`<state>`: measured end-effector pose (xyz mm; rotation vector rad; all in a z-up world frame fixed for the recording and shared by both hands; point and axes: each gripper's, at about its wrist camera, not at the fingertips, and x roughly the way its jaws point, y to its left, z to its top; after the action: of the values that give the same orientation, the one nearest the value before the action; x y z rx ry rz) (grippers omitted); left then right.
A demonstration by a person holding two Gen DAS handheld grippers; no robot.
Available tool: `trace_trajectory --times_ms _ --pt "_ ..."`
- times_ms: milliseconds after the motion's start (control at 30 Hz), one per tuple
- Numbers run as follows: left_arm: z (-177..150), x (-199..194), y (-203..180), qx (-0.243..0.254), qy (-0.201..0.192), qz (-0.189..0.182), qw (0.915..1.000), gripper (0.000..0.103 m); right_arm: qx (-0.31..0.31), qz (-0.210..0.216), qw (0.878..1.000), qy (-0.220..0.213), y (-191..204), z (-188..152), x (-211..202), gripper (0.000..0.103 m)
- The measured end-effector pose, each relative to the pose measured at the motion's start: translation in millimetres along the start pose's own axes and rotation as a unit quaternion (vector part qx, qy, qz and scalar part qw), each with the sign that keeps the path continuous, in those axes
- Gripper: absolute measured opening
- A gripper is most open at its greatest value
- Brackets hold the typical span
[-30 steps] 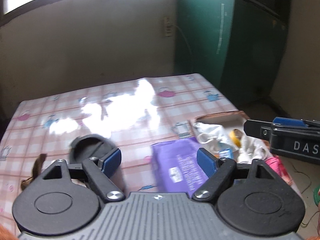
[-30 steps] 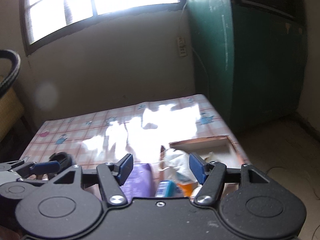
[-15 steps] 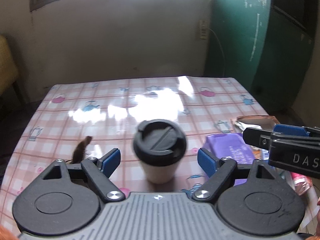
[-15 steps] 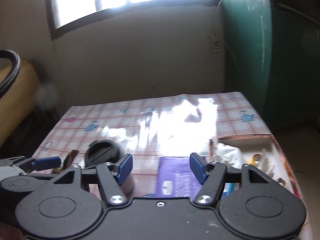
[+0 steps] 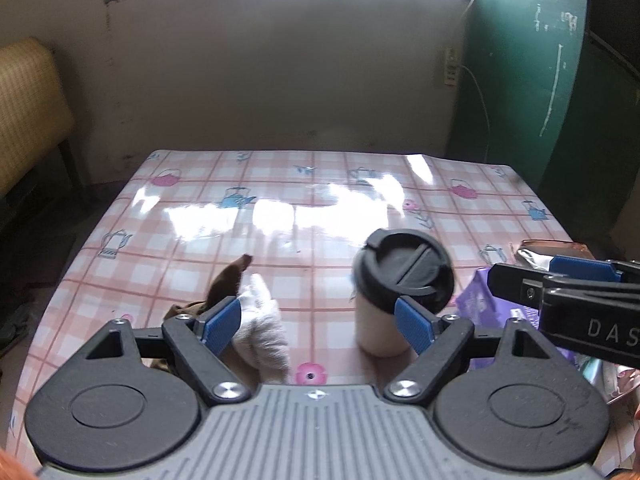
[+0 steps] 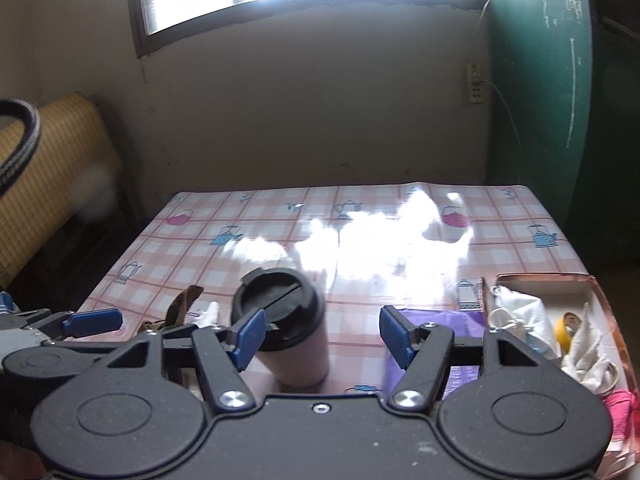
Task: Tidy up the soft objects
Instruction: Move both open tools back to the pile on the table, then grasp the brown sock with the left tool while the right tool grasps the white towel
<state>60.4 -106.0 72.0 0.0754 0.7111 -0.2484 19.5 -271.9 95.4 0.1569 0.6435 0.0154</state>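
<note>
Hiding behind the left gripper [image 5: 316,326] is the near end of a soft white fluffy thing [image 5: 262,332], so its whole shape is hard to tell. A brown floppy piece [image 5: 228,284] sticks up and away beside it, and more brown stuff below is cut off by the gripper's body. The soft thing lies long-ways, from near the camera toward the far side of the table [image 5: 280,184], close to the near left edge.

The left gripper is wide open with nothing in it. The right gripper [image 6: 322,336] is wide open too and holds nothing. A cup with a black lid [image 6: 286,320] stands upright between the two grippers. A purple packet [image 6: 434,320] lies flat to its right, partly covered. At the right edge sits a box [image 6: 544,280] with white cloths and small bits that are hard to make out. The far half of the table is bare and shiny, with lots of room.
</note>
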Motion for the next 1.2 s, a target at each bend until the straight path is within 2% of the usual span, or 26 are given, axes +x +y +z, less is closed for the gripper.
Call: trace_trajectory --times_ms 400,533,833,1200 --pt "-13.2 1.9 45.4 -0.035 0.01 0.02 0.9991 0.087 -0.025 0.035 0.999 0.024 40.1 -7.8 25.0 0.076" --pt "-21.9 3.5 65.1 -0.045 0.008 0.024 0.9987 0.09 -0.038 0.05 0.997 0.034 54.1 -16.0 33.0 0.076" --pt "-43.1 36.4 123.0 -0.083 0.037 0.065 0.9938 0.091 -0.034 0.087 0.994 0.061 69.8 -41.1 51.9 0.077" --pt "-38.6 111.8 114.8 -0.01 0.054 0.046 0.9974 0.092 -0.035 0.107 0.99 0.085 76.8 -55.7 72.3 0.077"
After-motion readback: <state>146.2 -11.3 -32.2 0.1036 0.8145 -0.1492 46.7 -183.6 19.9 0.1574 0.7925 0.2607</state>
